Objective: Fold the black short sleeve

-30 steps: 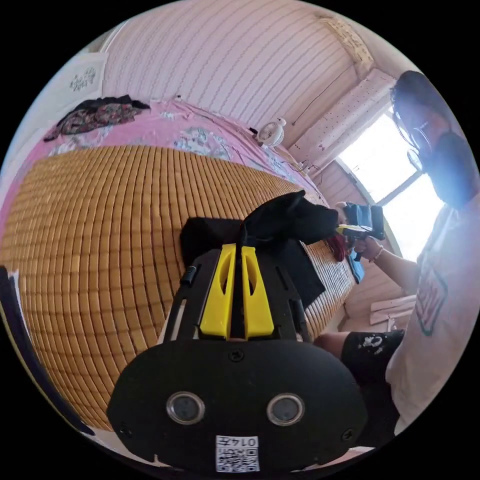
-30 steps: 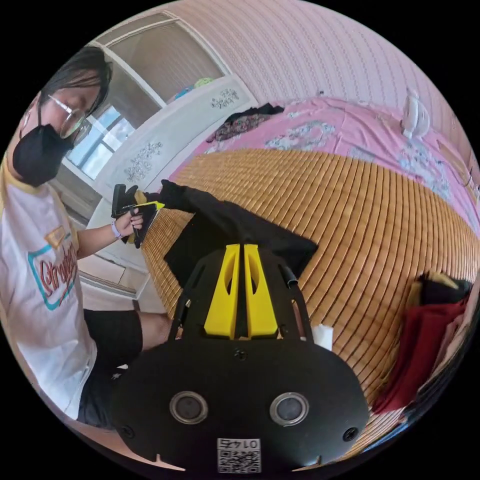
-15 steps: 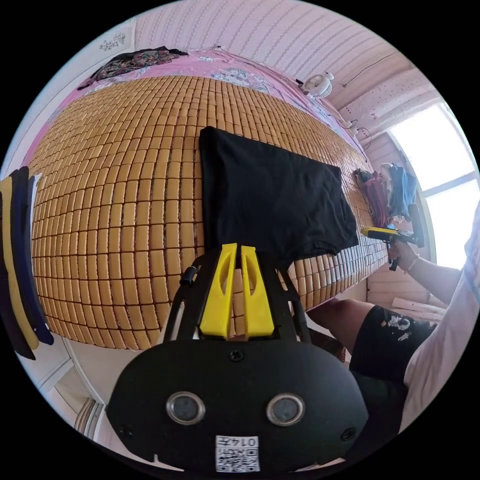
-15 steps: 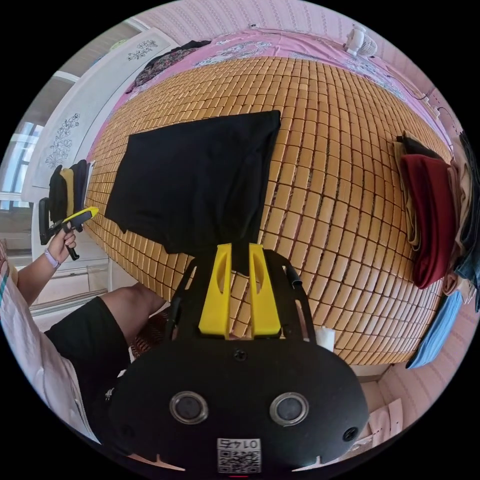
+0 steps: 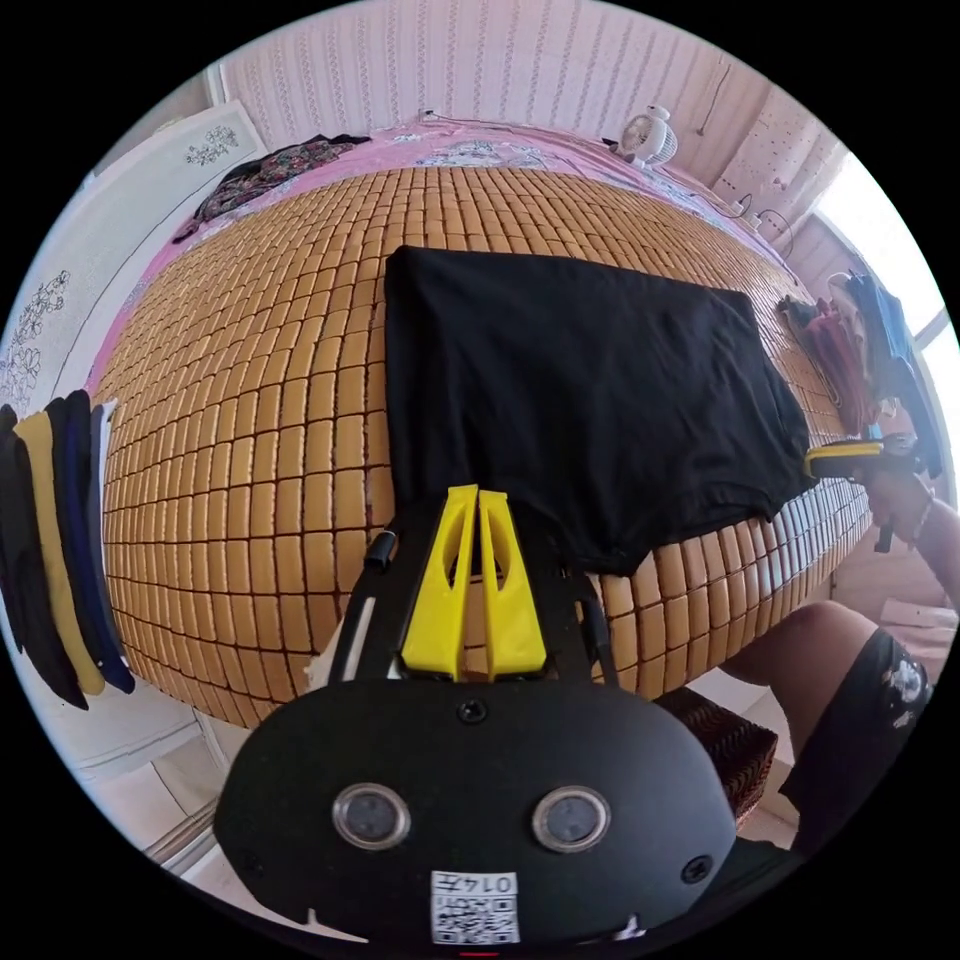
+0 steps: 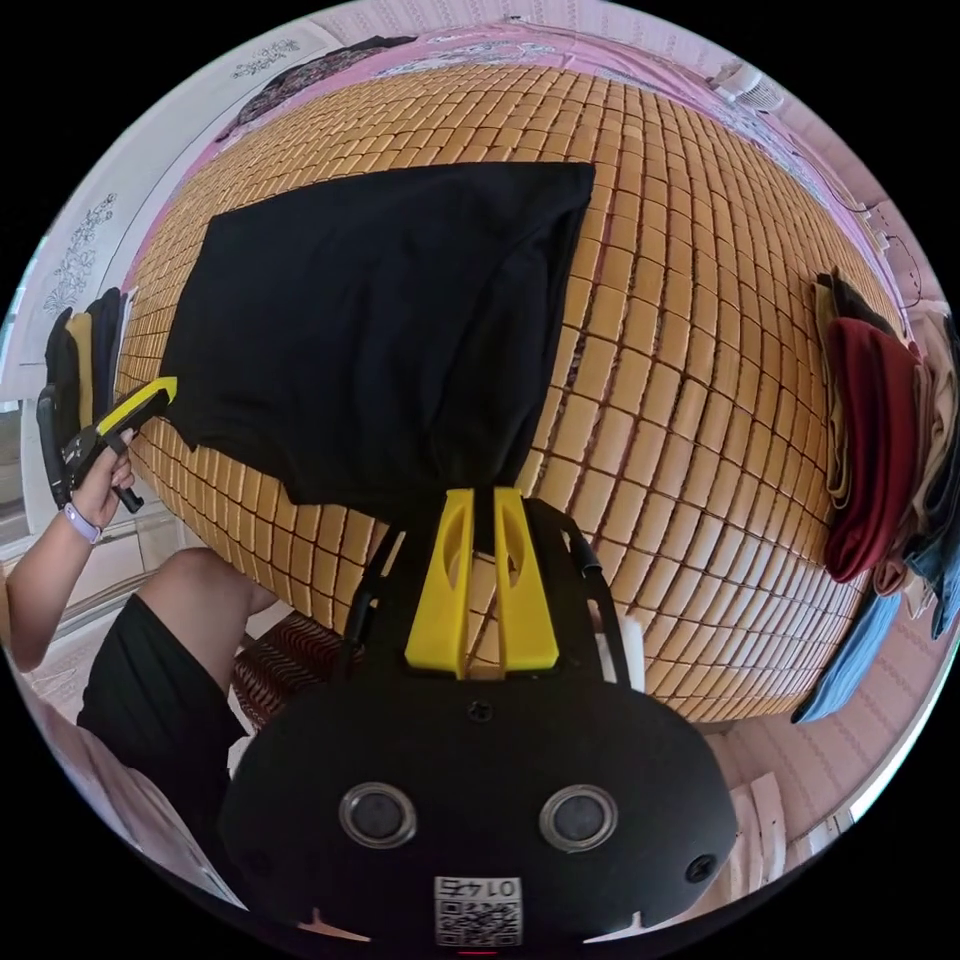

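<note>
Left gripper [image 5: 478, 497]: yellow jaws pressed together on the near corner of the black short sleeve [image 5: 580, 380]. Right gripper [image 6: 482, 497]: jaws likewise clamped on the opposite near corner, both held low and level. The garment lies flat on the bamboo mat [image 5: 250, 420], near its front edge.

One black short sleeve [image 5: 580, 370], two claws, one fan [image 5: 648, 135], one bamboo mat [image 5: 250, 400].

We see the black shirt [image 5: 580, 390] as matt, soft cloth, smooth with few creases. The mat [image 5: 250, 420] under it looks like glossy bamboo tiles, amber. The left gripper [image 5: 478, 492] and right gripper [image 6: 483, 493] both look like smooth yellow plastic on matt black housings.
</note>
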`<state>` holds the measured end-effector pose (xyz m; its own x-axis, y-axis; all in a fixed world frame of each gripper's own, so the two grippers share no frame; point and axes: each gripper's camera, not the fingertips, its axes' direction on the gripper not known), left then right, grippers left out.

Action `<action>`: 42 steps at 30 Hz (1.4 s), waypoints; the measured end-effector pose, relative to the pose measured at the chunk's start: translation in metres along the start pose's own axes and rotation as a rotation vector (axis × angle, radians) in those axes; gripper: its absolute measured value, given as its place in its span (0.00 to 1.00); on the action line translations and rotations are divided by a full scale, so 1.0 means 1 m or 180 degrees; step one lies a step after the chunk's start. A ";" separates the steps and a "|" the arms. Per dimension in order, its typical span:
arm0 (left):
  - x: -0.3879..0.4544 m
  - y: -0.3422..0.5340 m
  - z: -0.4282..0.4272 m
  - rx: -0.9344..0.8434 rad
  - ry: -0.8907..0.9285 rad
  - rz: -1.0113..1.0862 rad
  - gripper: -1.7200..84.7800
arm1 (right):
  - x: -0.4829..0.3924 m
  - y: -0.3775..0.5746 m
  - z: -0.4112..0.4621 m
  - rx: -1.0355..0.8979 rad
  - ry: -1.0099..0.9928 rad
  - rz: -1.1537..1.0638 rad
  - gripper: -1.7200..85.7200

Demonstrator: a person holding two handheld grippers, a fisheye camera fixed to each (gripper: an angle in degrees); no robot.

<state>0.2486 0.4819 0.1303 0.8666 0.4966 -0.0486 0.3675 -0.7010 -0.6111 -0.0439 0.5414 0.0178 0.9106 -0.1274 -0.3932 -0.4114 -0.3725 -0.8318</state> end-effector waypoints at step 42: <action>0.205 0.146 -0.007 0.0783 0.0911 0.0791 0.01 | -0.190 0.166 -0.143 0.1092 -0.0146 -0.0765 0.02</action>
<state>0.4822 0.4777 0.0372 0.9896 0.1429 -0.0182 0.0754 -0.6215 -0.7798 -0.2791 0.3718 0.0103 0.9827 -0.0304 -0.1827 -0.1842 -0.0581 -0.9812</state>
